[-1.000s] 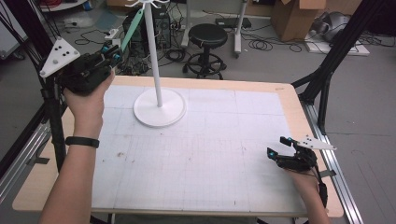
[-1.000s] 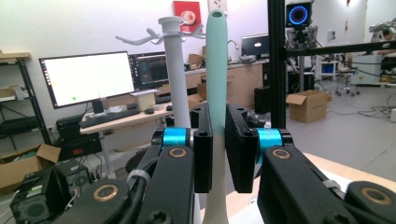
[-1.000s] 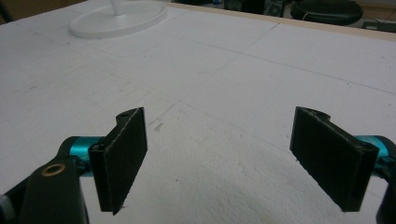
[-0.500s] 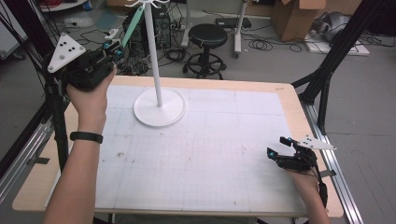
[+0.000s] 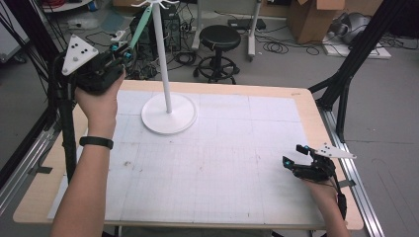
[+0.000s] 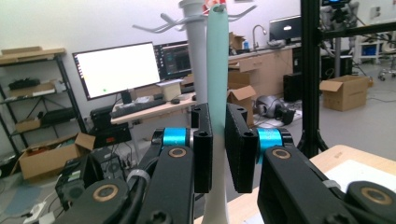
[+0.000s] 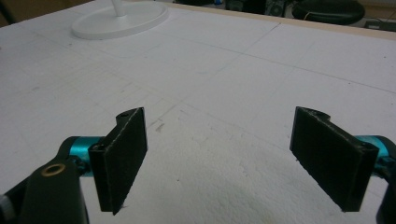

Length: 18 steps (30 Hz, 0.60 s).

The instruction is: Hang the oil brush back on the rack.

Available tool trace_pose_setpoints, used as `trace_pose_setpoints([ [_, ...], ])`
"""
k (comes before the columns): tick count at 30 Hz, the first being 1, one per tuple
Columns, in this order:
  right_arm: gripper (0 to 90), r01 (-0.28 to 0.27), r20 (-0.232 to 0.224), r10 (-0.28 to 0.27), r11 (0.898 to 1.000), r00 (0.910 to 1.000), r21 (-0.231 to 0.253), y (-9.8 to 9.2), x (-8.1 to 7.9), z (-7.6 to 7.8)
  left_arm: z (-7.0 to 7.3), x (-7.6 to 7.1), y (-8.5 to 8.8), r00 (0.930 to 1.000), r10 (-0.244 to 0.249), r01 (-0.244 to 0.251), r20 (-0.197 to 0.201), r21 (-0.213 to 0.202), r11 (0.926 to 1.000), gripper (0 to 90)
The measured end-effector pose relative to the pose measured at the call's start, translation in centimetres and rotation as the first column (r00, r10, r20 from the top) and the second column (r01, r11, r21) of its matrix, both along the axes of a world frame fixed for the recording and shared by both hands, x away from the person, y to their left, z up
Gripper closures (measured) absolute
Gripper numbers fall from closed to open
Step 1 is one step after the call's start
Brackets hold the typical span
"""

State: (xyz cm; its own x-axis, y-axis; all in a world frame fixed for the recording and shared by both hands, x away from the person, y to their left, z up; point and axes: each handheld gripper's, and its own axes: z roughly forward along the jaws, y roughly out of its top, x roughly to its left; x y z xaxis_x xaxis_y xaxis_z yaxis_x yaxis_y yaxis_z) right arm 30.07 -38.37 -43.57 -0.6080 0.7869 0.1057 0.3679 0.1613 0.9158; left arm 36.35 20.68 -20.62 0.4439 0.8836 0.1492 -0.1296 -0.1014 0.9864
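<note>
Clamping pale green strip [image 6: 217, 70], left hand-held gripper [image 5: 122, 51]; strip long axis upward toward rack hooks [image 5: 159, 4] (right hand-held gripper [image 5: 295, 159] wide).

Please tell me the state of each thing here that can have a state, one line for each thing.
Left claw: shut on the green strip, raised beside the stand.
Green strip: held upright, its top at the stand's hooks.
Stand: upright on the white mat.
Right claw: open, holding nothing, low over the mat.
Stool: standing on the floor, nobody on it.
</note>
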Motion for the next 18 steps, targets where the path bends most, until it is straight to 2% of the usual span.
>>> trace_pose_setpoints([
  [7,18.3,0.001,-0.001,-0.001,1.0,1.0,0.002,0.0,0.0,0.0,-0.3,0.9,0.4,0.9997,-0.001,0.0,-0.025,-0.021,0.9998,81.8],
  [18,18.3,0.004,-0.005,-0.004,1.0,1.0,0.001,-0.1,0.0,-0.1,-0.9,2.0,0.2,0.9973,-0.014,0.012,-0.073,-0.024,0.9996,81.5],
])
